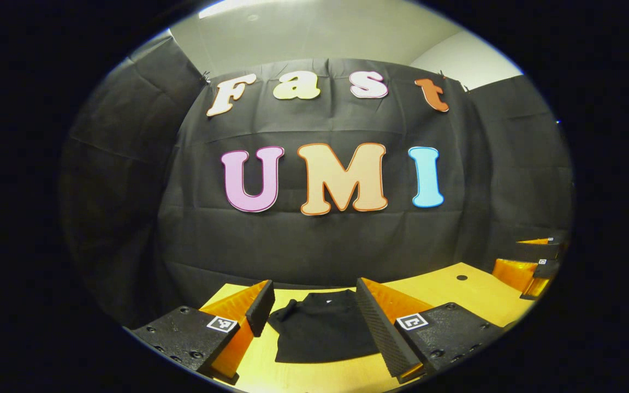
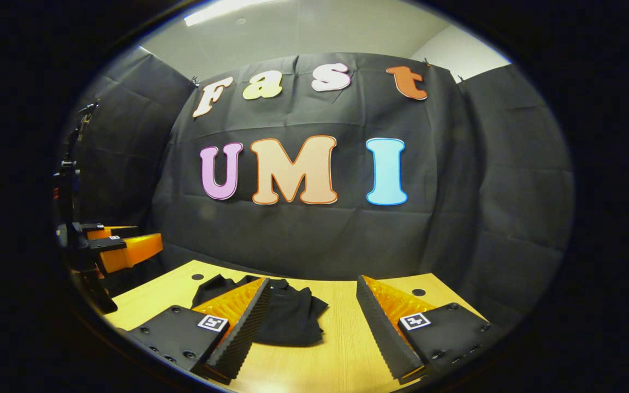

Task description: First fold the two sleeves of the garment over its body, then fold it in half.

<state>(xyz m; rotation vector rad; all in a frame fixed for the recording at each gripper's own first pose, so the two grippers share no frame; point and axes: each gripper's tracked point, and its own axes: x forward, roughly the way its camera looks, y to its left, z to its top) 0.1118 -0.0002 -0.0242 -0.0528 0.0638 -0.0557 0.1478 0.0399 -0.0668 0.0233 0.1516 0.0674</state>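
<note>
Presently, the black fabric garment [image 1: 322,327] lies flat on the light wooden table [image 1: 473,297]. Above that garment, the left gripper [image 1: 314,308] hovers, fingers apart, touching nothing. Beside the garment, the right gripper [image 2: 312,316] likewise stands spread wide, empty.

Dim booth, lit from a ceiling strip light [image 2: 227,10] glaring up top. Counter [image 2: 342,338] glows warm, sharp enough. Fisheye bends everything hard at the edges, where detail darkens and softens.
</note>
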